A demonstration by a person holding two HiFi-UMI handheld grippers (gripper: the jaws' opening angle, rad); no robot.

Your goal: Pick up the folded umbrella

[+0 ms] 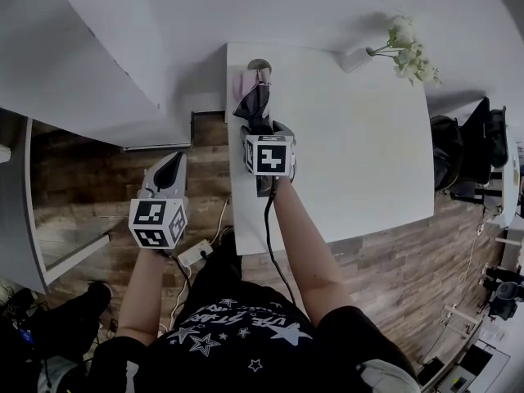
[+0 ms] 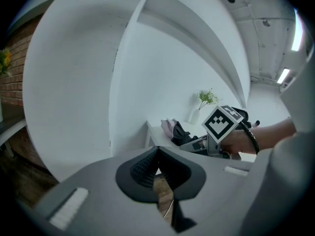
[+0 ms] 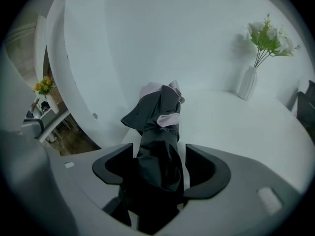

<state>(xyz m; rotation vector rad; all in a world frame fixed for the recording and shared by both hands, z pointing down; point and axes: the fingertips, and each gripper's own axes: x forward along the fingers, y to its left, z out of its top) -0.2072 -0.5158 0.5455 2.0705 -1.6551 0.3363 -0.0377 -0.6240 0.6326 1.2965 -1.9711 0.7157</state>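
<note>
Folded umbrella: lying at the table's far left edge, reaching between the right gripper's parted jaws.
Vase: standing at the far right, well apart.
Left gripper: hanging over the floor, left of the table.

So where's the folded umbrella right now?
In the head view the folded umbrella lies at the left edge of the white table, between the open jaws of the right gripper.

Bright, soft, even light everywhere; strip lights glow far up right in the left gripper view. White table nearly washes out, the umbrella is a dark detail-less lump. Both gripper views fisheye hard with black corners, and the nearest foreground's blurry.
</note>
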